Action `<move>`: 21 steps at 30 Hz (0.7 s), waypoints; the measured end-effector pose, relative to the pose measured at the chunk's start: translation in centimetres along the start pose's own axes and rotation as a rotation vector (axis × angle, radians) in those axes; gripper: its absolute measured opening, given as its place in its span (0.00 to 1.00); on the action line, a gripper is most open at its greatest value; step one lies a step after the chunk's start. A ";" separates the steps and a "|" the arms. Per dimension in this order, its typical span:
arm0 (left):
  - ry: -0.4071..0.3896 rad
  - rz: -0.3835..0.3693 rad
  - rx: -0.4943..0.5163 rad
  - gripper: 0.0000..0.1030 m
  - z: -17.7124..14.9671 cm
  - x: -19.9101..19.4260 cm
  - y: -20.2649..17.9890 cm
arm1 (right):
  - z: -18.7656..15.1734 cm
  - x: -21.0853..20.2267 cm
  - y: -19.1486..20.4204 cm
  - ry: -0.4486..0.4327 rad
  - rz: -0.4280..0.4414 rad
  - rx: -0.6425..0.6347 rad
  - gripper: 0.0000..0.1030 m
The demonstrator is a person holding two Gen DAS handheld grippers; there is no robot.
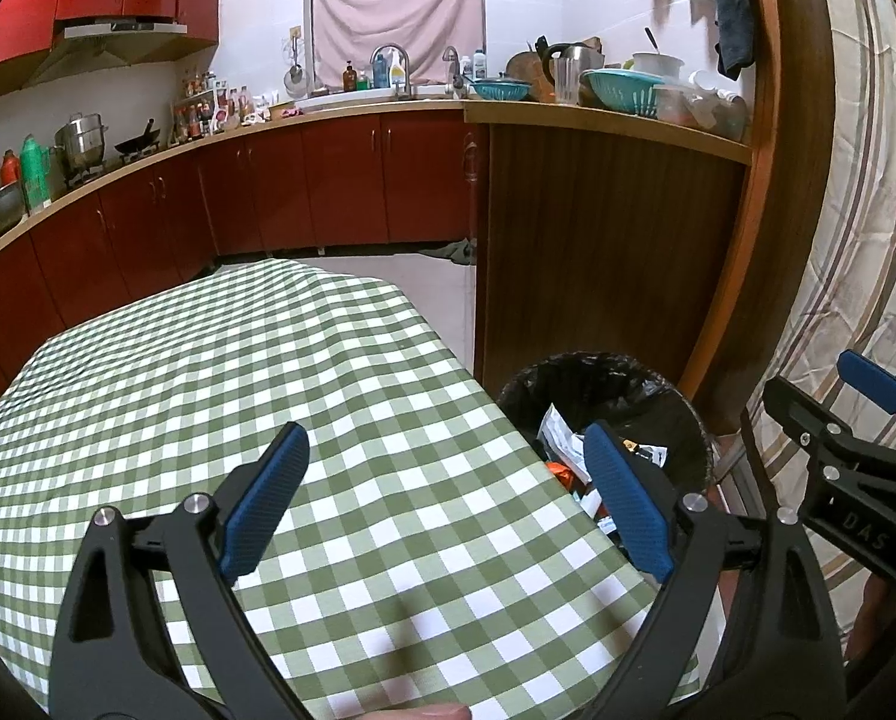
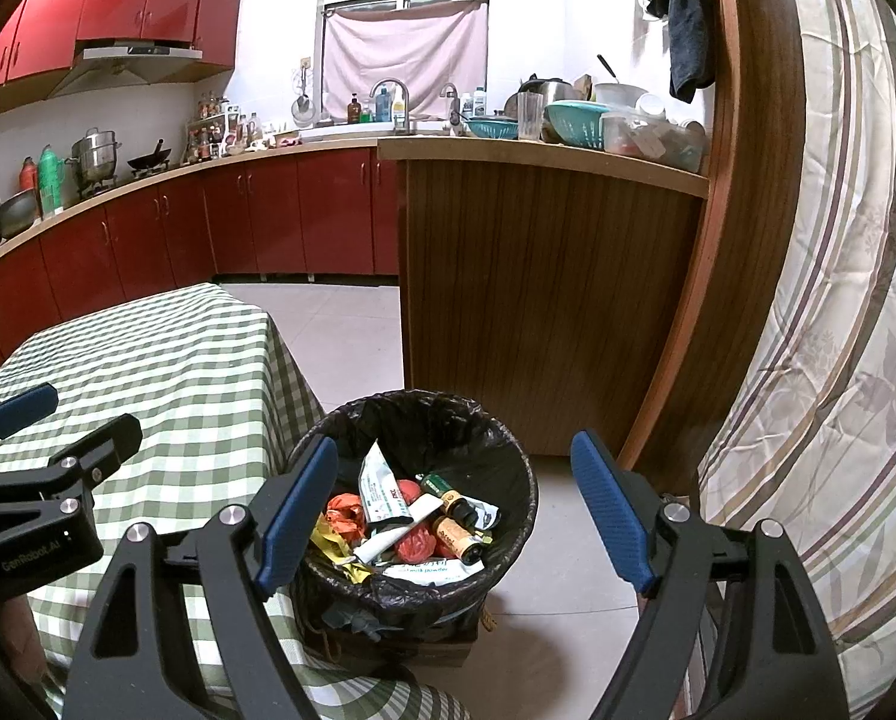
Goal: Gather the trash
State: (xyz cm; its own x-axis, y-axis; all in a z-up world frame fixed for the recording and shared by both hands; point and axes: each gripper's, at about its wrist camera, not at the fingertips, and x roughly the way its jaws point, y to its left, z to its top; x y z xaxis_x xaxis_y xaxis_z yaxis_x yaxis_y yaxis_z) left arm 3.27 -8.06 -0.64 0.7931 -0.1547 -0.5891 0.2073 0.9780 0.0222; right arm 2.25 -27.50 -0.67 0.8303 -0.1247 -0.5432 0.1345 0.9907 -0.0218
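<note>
Black-lined trash bin (image 2: 415,510) on the floor just beside the right edge of the checked worktop (image 1: 268,372), filled with wrappers, white tube (image 2: 388,531), small brown bottles (image 2: 454,531), left claw (image 1: 445,504) wide open over worktop, empty, right claw (image 2: 454,510) wide open above bin, empty

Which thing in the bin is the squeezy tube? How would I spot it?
Find the green checked table; beside it on the floor stands the black-lined bin. In the middle of the rubbish lies the tube, long, flat and white, unlike the round brown bottles right of it.
</note>
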 end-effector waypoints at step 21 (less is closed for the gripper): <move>0.022 0.019 0.009 0.92 -0.7 0.5 2.0 | -0.1 0.5 1.0 0.010 0.017 -0.029 0.78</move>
State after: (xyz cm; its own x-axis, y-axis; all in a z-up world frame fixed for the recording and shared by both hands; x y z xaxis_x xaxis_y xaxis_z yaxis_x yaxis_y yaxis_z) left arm 3.70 -6.04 -1.49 0.7841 -0.1328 -0.6062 0.1974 0.9795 0.0408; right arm 2.72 -26.54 -1.02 0.8268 -0.1078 -0.5520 0.1050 0.9938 -0.0368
